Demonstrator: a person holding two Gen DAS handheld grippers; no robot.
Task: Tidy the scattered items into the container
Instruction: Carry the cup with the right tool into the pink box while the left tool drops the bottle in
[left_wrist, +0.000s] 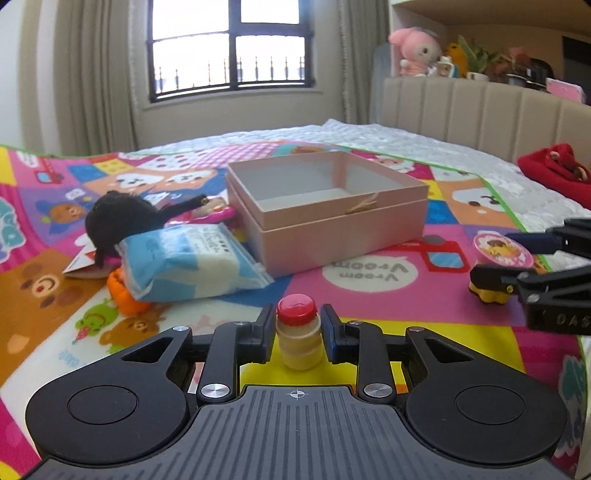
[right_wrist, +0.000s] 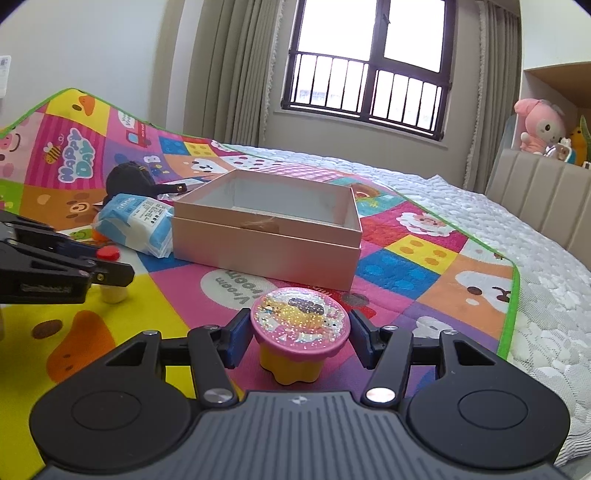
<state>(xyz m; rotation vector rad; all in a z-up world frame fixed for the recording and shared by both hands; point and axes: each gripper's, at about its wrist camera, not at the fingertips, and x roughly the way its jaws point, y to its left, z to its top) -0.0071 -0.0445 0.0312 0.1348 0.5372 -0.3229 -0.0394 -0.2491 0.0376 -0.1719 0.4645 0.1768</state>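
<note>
While both grippers sit spread around their targets, neither has a hold yet. Your left gripper (left_wrist: 298, 334) straddles the small red-capped bottle (left_wrist: 298, 338), standing upright on the play mat (left_wrist: 369, 314), with slim gaps either side. Close off-centre and one finger will probably nudge it over, since it looks light and narrow-based. Your right gripper (right_wrist: 300, 341) brackets the pink-lidded yellow cup (right_wrist: 299, 334); its lid overhangs the body, so pinching the rim could pop it or let it slip. The pink box (left_wrist: 328, 218) lies open just ahead; the soft bed gives, so things may tip.
</note>
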